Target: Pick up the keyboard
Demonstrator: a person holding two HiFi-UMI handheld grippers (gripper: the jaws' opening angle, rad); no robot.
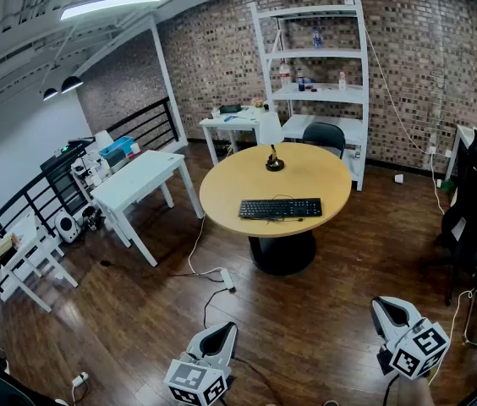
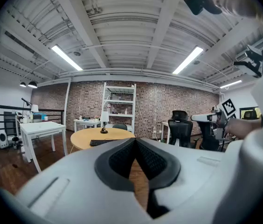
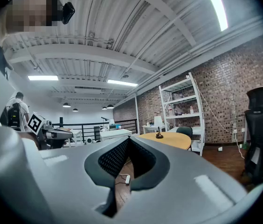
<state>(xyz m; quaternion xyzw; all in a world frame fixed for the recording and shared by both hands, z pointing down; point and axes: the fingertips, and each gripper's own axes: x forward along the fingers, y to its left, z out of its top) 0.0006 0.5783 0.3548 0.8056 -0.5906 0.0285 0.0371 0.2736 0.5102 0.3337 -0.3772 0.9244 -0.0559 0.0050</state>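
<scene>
The black keyboard (image 1: pixel 280 208) lies flat near the front edge of a round wooden table (image 1: pixel 222 189), with a small white-shaded lamp (image 1: pixel 272 146) behind it. Both grippers are far from it, low in the head view over the wooden floor. My left gripper (image 1: pixel 228 328) is shut with nothing between its jaws, and so is my right gripper (image 1: pixel 382 303). In the left gripper view the shut gripper (image 2: pixel 135 142) points toward the table, where the keyboard (image 2: pixel 104 142) shows as a dark strip. The right gripper view shows its gripper (image 3: pixel 128 139) shut, with the round table (image 3: pixel 169 139) off to the right.
A white rectangular table (image 1: pixel 141 180) stands left of the round one. A white shelf unit (image 1: pixel 319 57) and a small white desk (image 1: pixel 234 125) line the brick wall. Black office chairs (image 1: pixel 475 201) stand at the right. Cables and a power strip (image 1: pixel 226 279) lie on the floor before the table.
</scene>
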